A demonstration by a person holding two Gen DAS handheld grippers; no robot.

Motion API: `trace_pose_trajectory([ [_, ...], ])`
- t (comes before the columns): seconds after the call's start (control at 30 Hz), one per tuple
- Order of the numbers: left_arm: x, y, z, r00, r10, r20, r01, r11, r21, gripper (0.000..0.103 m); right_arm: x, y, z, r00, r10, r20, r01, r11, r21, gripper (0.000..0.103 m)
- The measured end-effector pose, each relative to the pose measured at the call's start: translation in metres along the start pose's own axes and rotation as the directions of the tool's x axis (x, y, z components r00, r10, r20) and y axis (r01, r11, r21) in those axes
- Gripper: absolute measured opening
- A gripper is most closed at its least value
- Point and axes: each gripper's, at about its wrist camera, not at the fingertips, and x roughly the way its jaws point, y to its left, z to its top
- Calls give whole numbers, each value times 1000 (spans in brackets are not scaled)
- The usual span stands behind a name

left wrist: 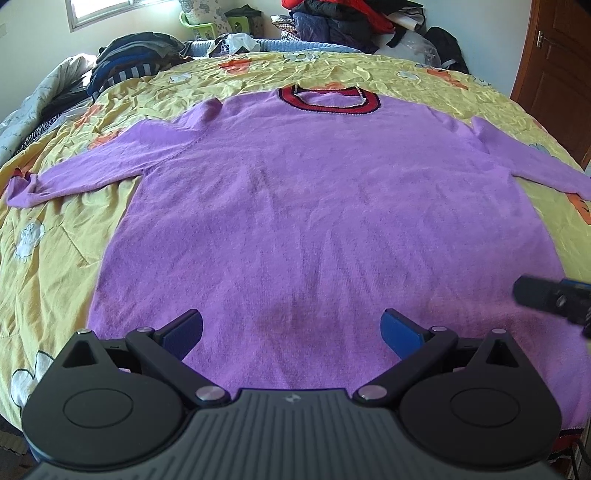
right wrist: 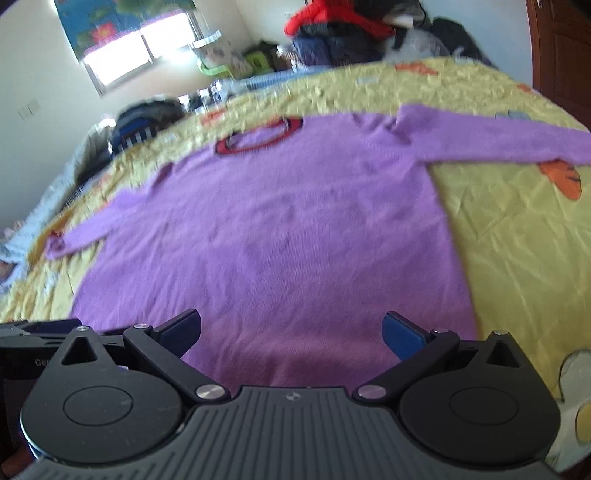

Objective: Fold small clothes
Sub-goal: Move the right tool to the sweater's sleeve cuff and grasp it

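Folding had not begun: your purple sweater (left wrist: pixel 317 206) lay flat on the yellow bedspread (left wrist: pixel 55 258), sleeves apparently spread. Your left gripper (left wrist: pixel 291 332) and right gripper (right wrist: pixel 291 330) gaped wide, empty, near the hem.

I see a bed (left wrist: pixel 110 229) under a crumpled yellow cover, daylight from a window (left wrist: pixel 107 11) in the pale wall beyond, piled clothes (left wrist: pixel 340 22) behind, and a brown wooden door (left wrist: pixel 554 55) at right.
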Motion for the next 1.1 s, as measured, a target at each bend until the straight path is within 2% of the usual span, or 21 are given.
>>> trace_pose_trajectory([
  [0.1,0,-4,5,1000,-7,12,6,1000,13,103,-2,-19,7,998,47,45,-48,999,9,103],
  [0.2,2,-12,13,999,-13,31,12,999,30,103,-5,-53,19,993,46,105,-54,996,74,103],
  [0.27,3,-19,19,998,-14,54,13,999,34,103,-10,-88,31,985,2,171,-27,989,142,103],
  [0.33,3,-24,23,997,-14,78,12,999,33,103,-14,-132,42,972,-64,225,3,965,263,103],
  [0.4,4,-28,25,995,-14,97,11,999,33,103,-19,-178,46,950,-100,296,-17,929,369,103],
  [0.47,7,-31,25,995,-11,101,7,999,38,103,-22,-215,48,923,-157,351,-6,906,423,103],
  [0.53,10,-32,24,996,-12,91,8,999,44,103,-20,-245,52,911,-211,354,26,886,463,103],
  [0.7,17,-30,22,998,1,64,-4,999,38,103,-8,-320,50,887,-263,381,-17,804,594,103],
  [0.77,19,-29,22,998,7,61,-9,999,35,103,-4,-339,54,871,-250,422,-52,807,588,103],
  [0.87,23,-31,23,999,8,52,-10,999,32,103,4,-365,70,869,-271,414,-41,794,606,103],
  [0.93,25,-34,24,999,7,50,-9,999,43,103,11,-377,78,859,-307,410,-15,785,619,103],
  [1.1,28,-41,24,998,27,54,-32,996,82,103,22,-401,94,811,-375,448,13,779,627,103],
])
